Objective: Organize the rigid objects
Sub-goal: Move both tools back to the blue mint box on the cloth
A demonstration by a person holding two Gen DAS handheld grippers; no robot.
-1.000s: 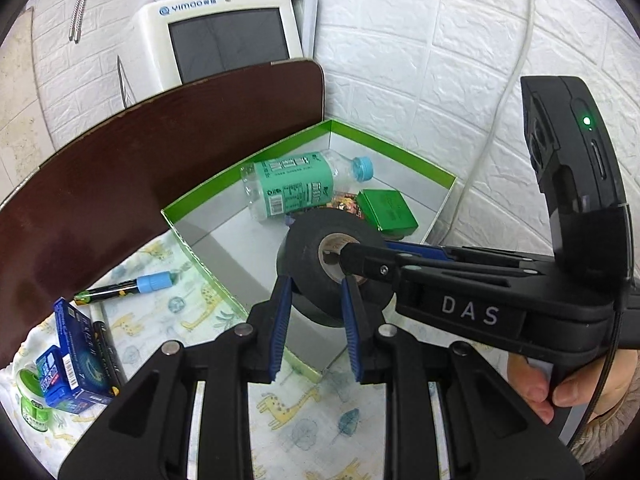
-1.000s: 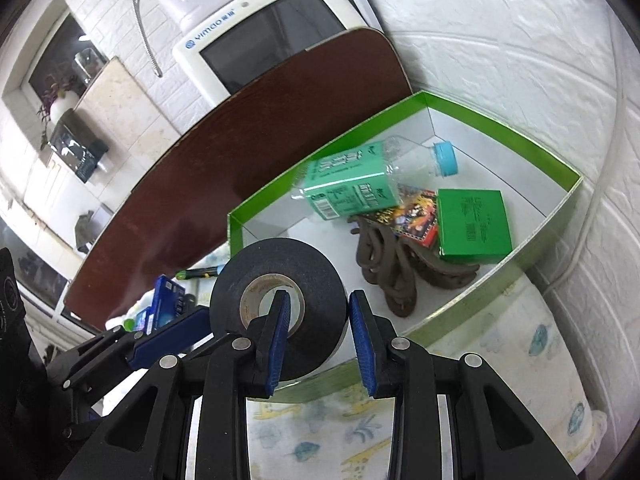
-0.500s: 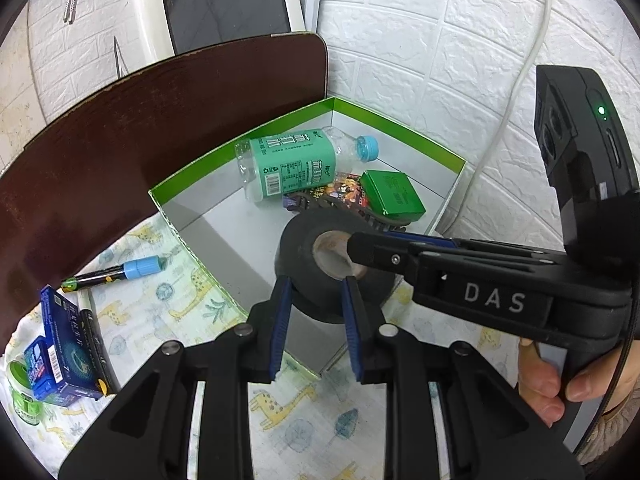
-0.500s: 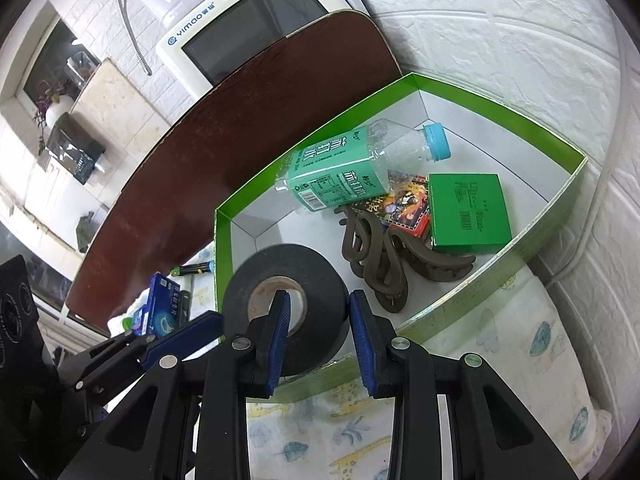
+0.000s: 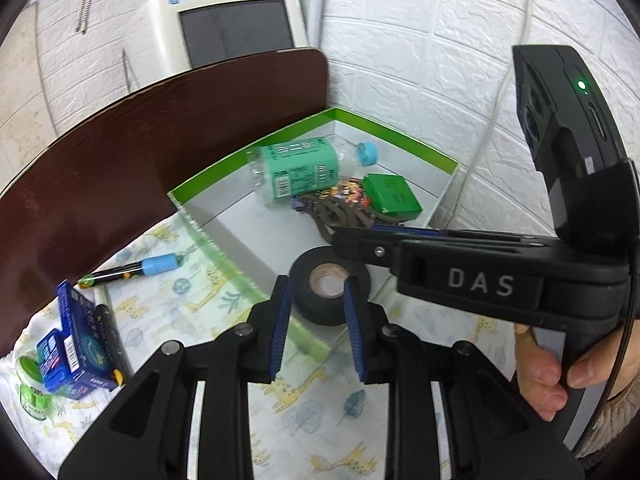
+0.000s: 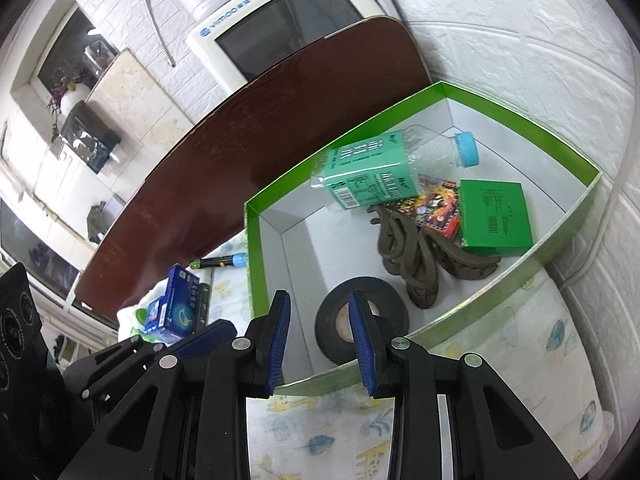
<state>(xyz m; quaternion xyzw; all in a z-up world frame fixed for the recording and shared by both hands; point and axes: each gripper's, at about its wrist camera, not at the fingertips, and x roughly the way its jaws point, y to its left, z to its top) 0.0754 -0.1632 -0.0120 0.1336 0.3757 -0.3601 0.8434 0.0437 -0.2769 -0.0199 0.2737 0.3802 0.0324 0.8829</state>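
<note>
A black tape roll [image 6: 362,318] lies flat on the floor of the green-rimmed box [image 6: 520,120], near its front corner; it also shows in the left wrist view [image 5: 328,286]. My right gripper [image 6: 320,336] is open and empty, above the box's front wall, just clear of the roll. My left gripper [image 5: 316,328] is open and empty, beside the right one [image 5: 460,272]. The box [image 5: 392,130] also holds a green-labelled bottle [image 6: 384,172], a green packet [image 6: 496,214], a colourful card [image 6: 434,208] and brown hair clips [image 6: 416,256].
Left of the box on the giraffe-print cloth [image 5: 304,412] lie a blue-capped pen [image 5: 136,270], a blue carton [image 5: 68,344] and a small green jar [image 5: 32,390]. A dark brown board [image 5: 160,136] stands behind, a white screen device [image 5: 228,28] above it, white brick wall at right.
My right gripper opened and let go of the tape roll, which dropped flat onto the box floor. Both grippers pulled back a little.
</note>
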